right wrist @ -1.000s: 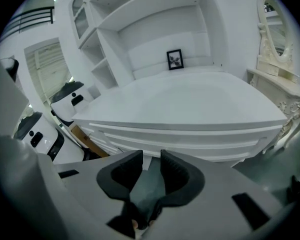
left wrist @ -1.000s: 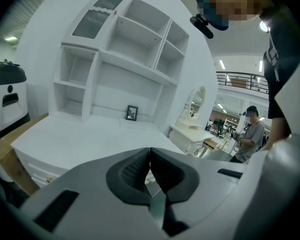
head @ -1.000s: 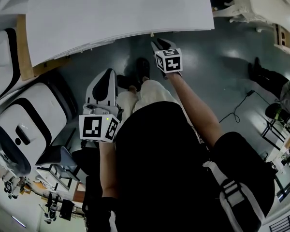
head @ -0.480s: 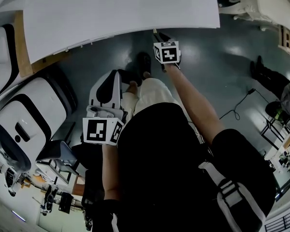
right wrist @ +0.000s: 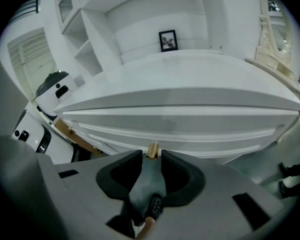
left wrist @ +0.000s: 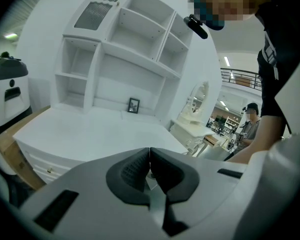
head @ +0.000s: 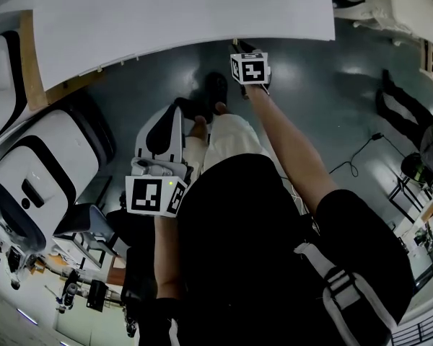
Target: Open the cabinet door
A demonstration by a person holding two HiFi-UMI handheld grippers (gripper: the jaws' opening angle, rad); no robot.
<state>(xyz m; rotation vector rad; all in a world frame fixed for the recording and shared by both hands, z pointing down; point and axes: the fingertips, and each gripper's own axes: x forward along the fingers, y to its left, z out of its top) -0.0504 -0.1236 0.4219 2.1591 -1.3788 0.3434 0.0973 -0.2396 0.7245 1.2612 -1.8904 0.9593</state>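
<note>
The white cabinet [head: 180,13] fills the top of the head view, and its top overhangs the front. My right gripper [head: 237,47] reaches in under that front edge. In the right gripper view a small brass knob [right wrist: 152,150] on the cabinet front [right wrist: 180,129] sits between the tips of my right gripper [right wrist: 151,156]. The jaws are opening and the pads stand just off the knob. My left gripper [head: 173,109] hangs lower left, away from the cabinet. In the left gripper view its jaw tips [left wrist: 149,151] meet with nothing between them.
White and black machines [head: 43,179] and a cardboard sheet [head: 32,63] stand left of the cabinet. My shoes [head: 215,89] are on the dark floor below the edge. A cable [head: 353,161] lies at right. A small picture frame [right wrist: 168,40] stands on the cabinet top below open shelves [left wrist: 135,39].
My right gripper has moved further in toward the cabinet's front edge, up in the head view. The left gripper has stayed about where it was.
</note>
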